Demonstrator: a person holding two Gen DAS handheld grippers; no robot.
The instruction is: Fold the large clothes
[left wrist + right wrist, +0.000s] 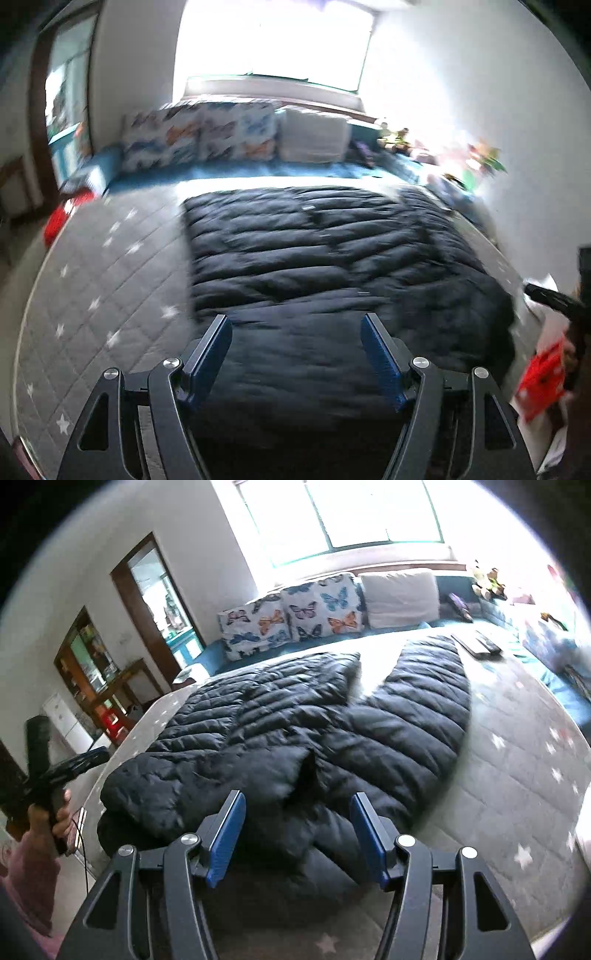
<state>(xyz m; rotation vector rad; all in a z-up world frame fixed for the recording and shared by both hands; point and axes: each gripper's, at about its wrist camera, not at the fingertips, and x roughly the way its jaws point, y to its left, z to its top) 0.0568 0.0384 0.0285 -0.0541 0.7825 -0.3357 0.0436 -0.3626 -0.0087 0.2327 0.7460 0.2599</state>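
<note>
A: Left wrist view, item one?
B: Left tongs (297,354), spread wide, nothing between the blue pads (384,363); hovering over the near hem of the jacket.

A: Item two?
B: Dark quilted jacket (314,258), laid flat on the bed (92,295), grey star-print cover. Picture blurred, details soft.

A: Background?
B: Butterfly pillows (199,138) and a white pillow (314,136) in a row at the head of the bed, under a bright window (273,40). Right tongs (550,299) at the right edge; state not readable from here.

A: Right wrist view, item one?
B: Right tongs (297,830), wide open, empty, above the bunched near end of the jacket (295,716).

A: Jacket layout?
B: Body across the bed (517,775), two long parts spread apart toward the pillows, pale cover showing between them.

A: Remainder?
B: Butterfly pillows (291,616), white pillow (400,592), window (343,513). Left tongs (86,758) at the left edge, held in a hand (50,818), off the bed's side. Doorway (155,594) and shelf (88,664) along the left wall.
</note>
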